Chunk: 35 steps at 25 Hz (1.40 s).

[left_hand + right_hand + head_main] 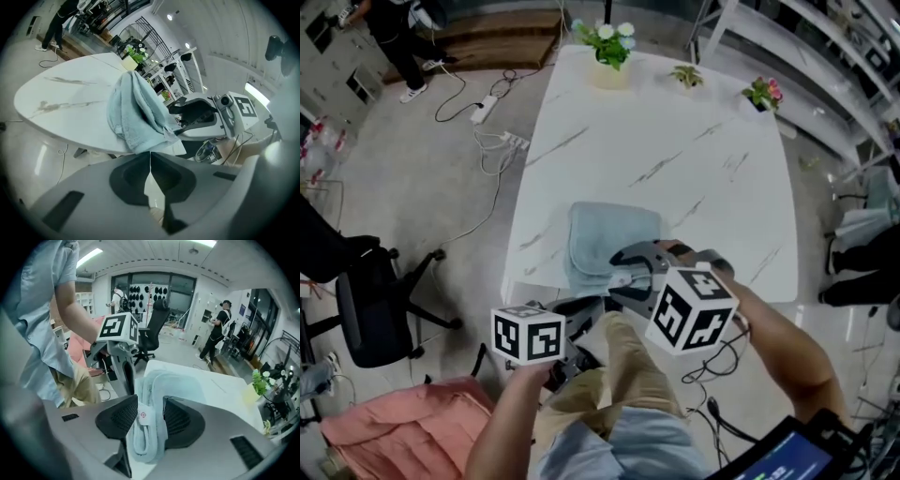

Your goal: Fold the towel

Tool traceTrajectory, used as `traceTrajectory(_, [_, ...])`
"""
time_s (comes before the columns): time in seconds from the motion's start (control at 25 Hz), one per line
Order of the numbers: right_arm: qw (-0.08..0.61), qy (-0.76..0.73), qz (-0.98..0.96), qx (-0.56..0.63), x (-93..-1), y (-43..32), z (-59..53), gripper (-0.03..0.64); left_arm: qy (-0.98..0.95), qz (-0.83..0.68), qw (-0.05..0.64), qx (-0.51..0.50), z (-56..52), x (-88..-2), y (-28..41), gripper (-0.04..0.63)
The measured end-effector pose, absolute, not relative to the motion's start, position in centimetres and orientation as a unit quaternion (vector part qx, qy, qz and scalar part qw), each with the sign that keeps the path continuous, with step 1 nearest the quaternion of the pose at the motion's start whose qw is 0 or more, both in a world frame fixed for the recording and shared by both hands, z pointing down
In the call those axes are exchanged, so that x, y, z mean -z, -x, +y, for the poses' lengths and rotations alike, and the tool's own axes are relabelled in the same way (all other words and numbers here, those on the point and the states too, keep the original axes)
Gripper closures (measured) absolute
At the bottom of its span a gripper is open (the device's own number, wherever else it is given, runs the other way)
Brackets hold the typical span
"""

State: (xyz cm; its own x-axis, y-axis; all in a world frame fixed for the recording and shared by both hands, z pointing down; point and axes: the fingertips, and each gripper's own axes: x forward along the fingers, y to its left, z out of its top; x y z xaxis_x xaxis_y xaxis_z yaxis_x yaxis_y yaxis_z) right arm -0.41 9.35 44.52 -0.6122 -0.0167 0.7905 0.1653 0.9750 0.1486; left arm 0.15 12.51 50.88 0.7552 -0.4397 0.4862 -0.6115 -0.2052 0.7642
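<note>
Table (656, 141), white with grey veining, filled the centre of the head view. A black office chair (370, 309) stood on the floor to its left, well apart from it. The towel (605, 239), light blue and folded into a thick pad, lay at the table's near edge, left of centre.

The right gripper (150, 416) pointed down at the towel's near side. Its jaws were clenched on a bunched fold of the cloth, with both ribbed pads against it. The left gripper (150, 161) was held just beside the near edge, with the towel's nearest corner directly above its tips. Its jaws were pressed together with nothing between them. Contact between the tips and the cloth could not be determined.

Three potted plants (609, 42) stood along the far edge. A small white label (142, 414) with a red mark, attached to the towel, sat between the right gripper's jaws.
</note>
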Motion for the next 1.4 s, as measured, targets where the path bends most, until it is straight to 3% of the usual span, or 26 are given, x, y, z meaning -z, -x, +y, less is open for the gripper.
traceTrajectory(0.2, [0.469,0.072,-0.877,0.071,-47.4,1.3,9.4,0.44,-0.768,-0.361,0.523,-0.084,11.2,-51.4,1.1,0.586])
traceTrajectory(0.32, [0.451,0.048,-0.886,0.095,-46.4,1.6,8.7,0.572,-0.768,-0.372,0.515,-0.077,10.4,-51.0,1.3,0.586])
traceTrajectory(0.6, [0.415,0.011,-0.899,0.139,-43.8,2.8,9.3,0.584,-0.768,-0.396,0.497,-0.079,7.9,-50.6,2.3,0.588])
traceTrajectory(0.92, [0.457,0.006,-0.868,0.193,-50.4,2.8,10.5,0.561,-0.769,-0.383,0.506,-0.079,10.9,-51.6,3.2,0.588])
traceTrajectory(1.04, [0.462,0.02,-0.86,0.217,-50.9,2.7,11.9,0.479,-0.773,-0.375,0.506,-0.071,13.2,-50.6,3.9,0.588])
traceTrajectory(1.08, [0.456,0.023,-0.864,0.213,-50.1,2.8,12.5,0.404,-0.778,-0.373,0.502,-0.064,13.6,-49.8,4.1,0.588])
traceTrajectory(1.24, [0.369,-0.008,-0.916,0.154,-43.0,1.9,12.8,0.377,-0.804,-0.369,0.465,-0.04,12.6,-44.8,4.9,0.588])
traceTrajectory(1.32, [0.315,-0.054,-0.942,0.103,-39.6,0.0,10.7,0.426,-0.818,-0.367,0.442,-0.033,11.4,-42.3,5.0,0.588])
traceTrajectory(1.4, [0.291,-0.119,-0.948,0.049,-38.4,-2.6,7.7,0.535,-0.828,-0.362,0.427,-0.028,10.1,-40.5,4.9,0.588])
